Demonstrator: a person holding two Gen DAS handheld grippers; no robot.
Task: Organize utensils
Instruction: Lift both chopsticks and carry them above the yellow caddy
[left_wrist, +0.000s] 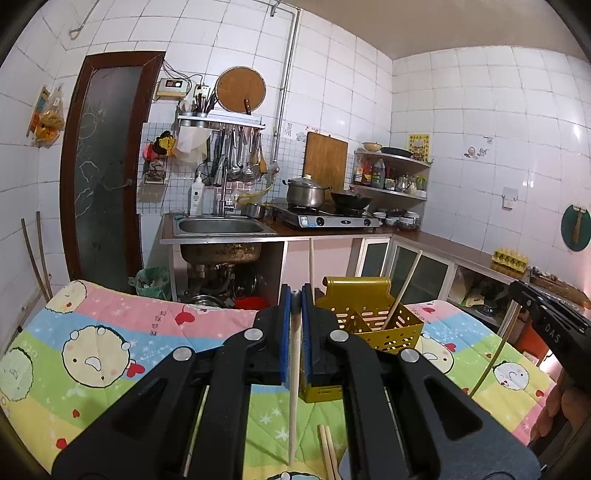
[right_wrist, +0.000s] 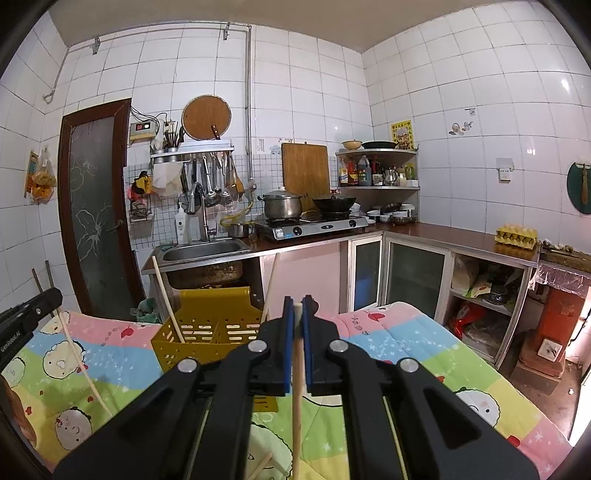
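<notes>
My left gripper (left_wrist: 295, 295) is shut on a pale wooden chopstick (left_wrist: 294, 369) that hangs down from its blue pads over the cartoon quilt (left_wrist: 110, 332). Just behind it stands a yellow perforated utensil holder (left_wrist: 369, 317) with two chopsticks (left_wrist: 404, 284) leaning in it. My right gripper (right_wrist: 297, 304) is shut on another chopstick (right_wrist: 296, 406), with the same holder (right_wrist: 207, 332) ahead to its left. Each gripper shows at the edge of the other view, the right gripper (left_wrist: 521, 291) and the left gripper (right_wrist: 51, 297), each with its stick hanging down.
Loose chopsticks (left_wrist: 327, 454) lie on the quilt near me, and another loose chopstick (right_wrist: 262, 465) lies near the bottom edge. Beyond the table are a sink (left_wrist: 221, 225), a stove with pots (left_wrist: 325, 218), and glass-door cabinets (right_wrist: 417, 273). A hand (left_wrist: 554, 406) shows at lower right.
</notes>
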